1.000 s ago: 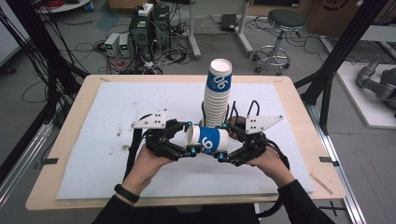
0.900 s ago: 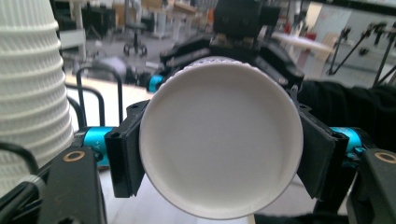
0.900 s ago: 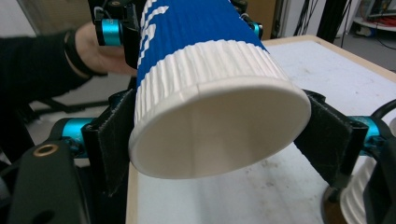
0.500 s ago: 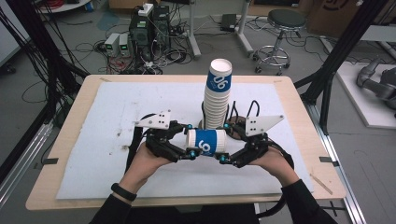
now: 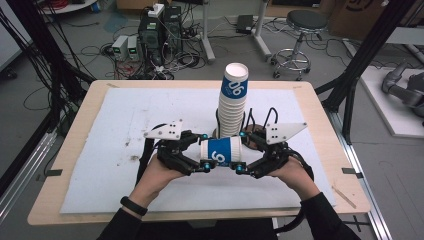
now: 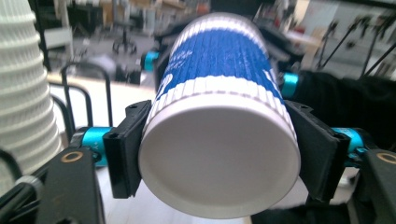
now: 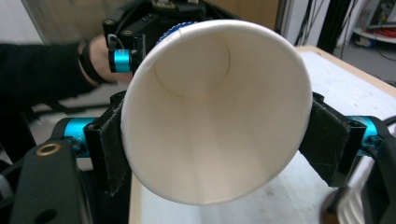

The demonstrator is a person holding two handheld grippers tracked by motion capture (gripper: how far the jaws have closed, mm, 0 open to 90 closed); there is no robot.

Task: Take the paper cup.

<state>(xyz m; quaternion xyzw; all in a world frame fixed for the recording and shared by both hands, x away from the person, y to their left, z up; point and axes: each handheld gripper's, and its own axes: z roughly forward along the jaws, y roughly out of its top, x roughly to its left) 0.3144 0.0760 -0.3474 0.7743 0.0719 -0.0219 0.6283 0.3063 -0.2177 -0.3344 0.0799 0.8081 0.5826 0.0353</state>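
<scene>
Blue-and-white paper cup [image 5: 222, 151] lies on its side, held above the tabletop [image 5: 100, 135] just in front of the cup stack [image 5: 233, 102]. Left tool [image 5: 204, 165] clamps the cup's base end, jaws just opening slightly. Right tool [image 5: 239, 167] pads sit on the rim end, jaws just closing, mouth facing its camera.

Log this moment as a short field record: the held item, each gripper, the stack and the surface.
held item: blue-and-white paper cup, lying sideways above the mat
left gripper: pads on the cup's closed base end, jaws just opened a little
right gripper: pads at the cup's open rim end, jaws just closed further
stack: paper cup stack, upright behind the held cup
surface: white mat on wooden table
</scene>
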